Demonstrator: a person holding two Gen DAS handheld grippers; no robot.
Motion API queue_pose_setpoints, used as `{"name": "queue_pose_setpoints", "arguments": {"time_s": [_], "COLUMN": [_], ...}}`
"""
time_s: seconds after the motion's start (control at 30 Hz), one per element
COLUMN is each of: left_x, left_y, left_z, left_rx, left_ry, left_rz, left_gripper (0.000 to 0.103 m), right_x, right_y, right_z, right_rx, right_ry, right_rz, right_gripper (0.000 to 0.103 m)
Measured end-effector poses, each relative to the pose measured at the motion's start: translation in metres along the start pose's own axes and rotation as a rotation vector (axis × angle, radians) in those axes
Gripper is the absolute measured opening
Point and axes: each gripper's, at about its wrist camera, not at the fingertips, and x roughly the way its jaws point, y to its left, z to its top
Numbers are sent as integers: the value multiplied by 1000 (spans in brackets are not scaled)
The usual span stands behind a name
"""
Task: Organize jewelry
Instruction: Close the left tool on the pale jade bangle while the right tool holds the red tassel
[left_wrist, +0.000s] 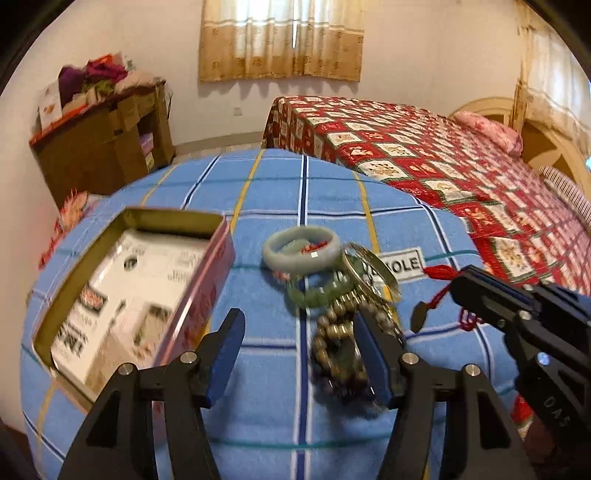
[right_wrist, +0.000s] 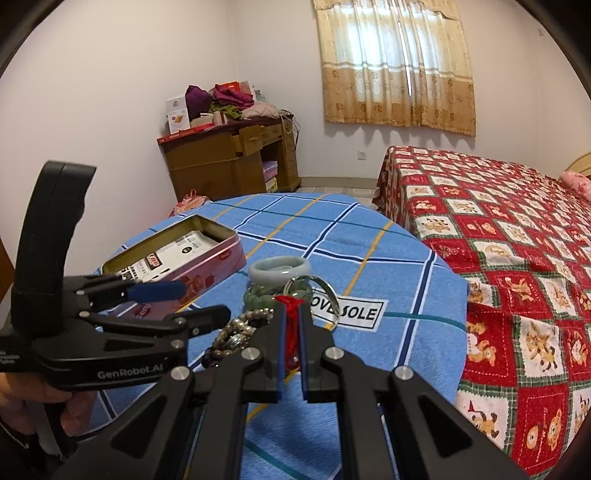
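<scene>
Here the jewelry sits in a small heap on the blue checked cloth (left_wrist: 280, 424) of my round table: a pale bangle (left_wrist: 301, 247) at the far side, a green beaded bracelet (left_wrist: 319, 291) touching it, a silver ring-shaped piece (left_wrist: 371, 267) leaning over a white label, and a string of brown beads (left_wrist: 338, 347) nearest me. A red cord (right_wrist: 291, 325) with a tassel runs off to the right of the heap. My right gripper (right_wrist: 291, 321) is clenched on that red cord, the strand pinched between its blue pads. My left gripper (left_wrist: 299, 354) stands spread wide with nothing in it; its right finger (left_wrist: 373, 350) lies against the brown beads, though blur keeps me from telling whether it touches them. To the left of the heap lies an open pink tin (left_wrist: 207, 295) with printed paper packets (left_wrist: 140, 295) inside. Beyond the table are a bed under a red patchwork cover (left_wrist: 443, 166), a wooden desk (right_wrist: 236, 162) piled with clothes, and a curtained window (right_wrist: 399, 62).
</scene>
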Motion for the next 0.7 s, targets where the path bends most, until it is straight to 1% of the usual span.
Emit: {"name": "queue_pose_setpoints", "arguments": {"time_s": [0.13,0.27,0.33,0.4,0.5,0.53,0.57,0.7], "left_x": [19,26,32,38,54,58,61,61], "left_y": [2,4,-3,-6,-5,-4,-4,-8], "left_z": [21,28,32,32,34,35,35,37], "left_rx": [25,21,68,97,105,114,123,180], "left_ry": [-2,5,17,21,51,60,66,60], "left_rz": [21,7,-11,-9,-4,-8,-14,-12], "left_gripper": [62,61,61,61,60,58,58,58], "right_x": [9,13,15,17,19,20,20,21], "right_y": [-15,-27,-32,-35,-33,-31,-31,-34], "right_z": [12,16,12,8,3,2,3,5], "right_rx": [34,68,82,103,107,103,101,103], "right_ry": [1,2,7,16,23,24,23,16], "right_rz": [-14,-24,-27,-20,-12,-9,-9,-12], "right_gripper": [8,8,8,8,9,9,8,9]}}
